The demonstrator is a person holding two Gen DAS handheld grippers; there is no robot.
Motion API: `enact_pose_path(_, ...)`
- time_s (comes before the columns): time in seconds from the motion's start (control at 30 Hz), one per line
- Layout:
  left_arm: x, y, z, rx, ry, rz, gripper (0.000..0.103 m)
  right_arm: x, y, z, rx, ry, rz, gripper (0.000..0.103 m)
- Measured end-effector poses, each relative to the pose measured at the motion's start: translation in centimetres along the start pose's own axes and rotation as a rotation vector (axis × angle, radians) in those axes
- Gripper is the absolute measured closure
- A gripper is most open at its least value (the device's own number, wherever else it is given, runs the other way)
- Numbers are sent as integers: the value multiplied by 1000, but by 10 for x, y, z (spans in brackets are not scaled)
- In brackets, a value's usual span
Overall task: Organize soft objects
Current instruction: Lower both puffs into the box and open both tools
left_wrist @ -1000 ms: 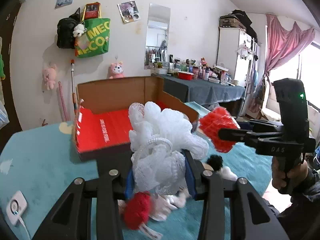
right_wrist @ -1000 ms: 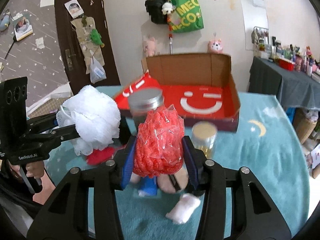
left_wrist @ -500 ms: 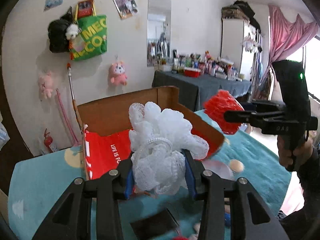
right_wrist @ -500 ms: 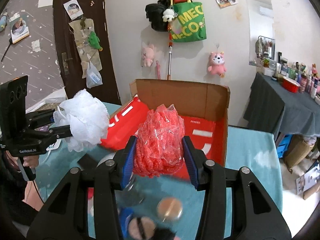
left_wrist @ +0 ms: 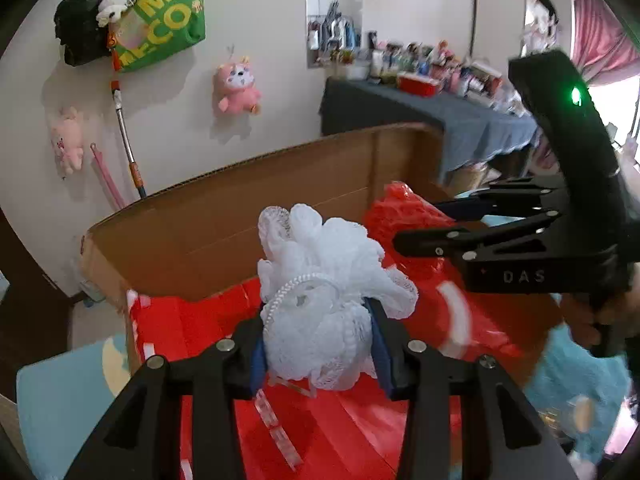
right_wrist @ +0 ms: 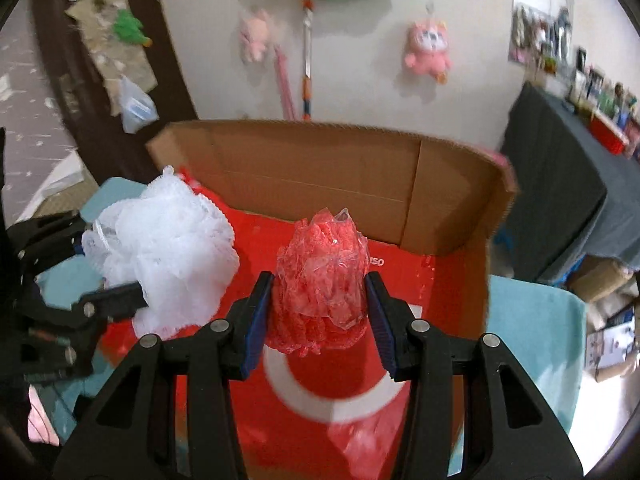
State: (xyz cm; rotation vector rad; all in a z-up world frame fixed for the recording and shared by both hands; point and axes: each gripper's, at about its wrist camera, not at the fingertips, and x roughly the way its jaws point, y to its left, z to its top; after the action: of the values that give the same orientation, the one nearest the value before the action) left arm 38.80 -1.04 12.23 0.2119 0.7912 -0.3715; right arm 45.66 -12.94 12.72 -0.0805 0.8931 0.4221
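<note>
My left gripper (left_wrist: 318, 344) is shut on a white mesh bath puff (left_wrist: 324, 304), held over the red inside of an open cardboard box (left_wrist: 248, 216). My right gripper (right_wrist: 319, 304) is shut on a red mesh puff wrapped in clear plastic (right_wrist: 322, 280), also over the box (right_wrist: 320, 172) floor. In the left wrist view the right gripper (left_wrist: 420, 224) reaches in from the right with the red puff (left_wrist: 400, 216) partly behind it. In the right wrist view the left gripper (right_wrist: 104, 272) holds the white puff (right_wrist: 168, 248) at the left.
The box sits on a teal cloth (right_wrist: 532, 320). Its brown back wall stands tall behind both puffs. A dark-covered table with bottles (left_wrist: 432, 112) is to the right. Plush toys (left_wrist: 238, 88) and a green bag (left_wrist: 168, 12) hang on the wall. A hand (left_wrist: 600, 312) grips the right tool.
Both grippers have travelled forward from above the scattered items on the teal cloth to over the box's red floor, each still holding its puff. The box now fills both views.
</note>
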Motion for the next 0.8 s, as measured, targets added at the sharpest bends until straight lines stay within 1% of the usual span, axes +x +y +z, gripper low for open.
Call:
enact_pose_path(0.03,9,1,2,4,12,11,58,11,-3,4,9,24,-5,59)
enact_pose_path(0.17,48,11,7,-40,74,18,58,47,-10,15,47,87,-29,59)
enact_pose_path(0.27,63,15,6,-59,93,15,57,65,-16,17,84,121,-22,59)
enact_pose_path(0.37,70,22,4,-98,88,-2,56,82,-24,16,118,148,-31,59)
enact_pose_path(0.5,74,28,5,-123,88,-11,54,89,-31,12,147,160,-24,57)
enact_pose_path(0.8,77,27,2,-121,91,-4,48,87,-30,12,144,155,-27,55)
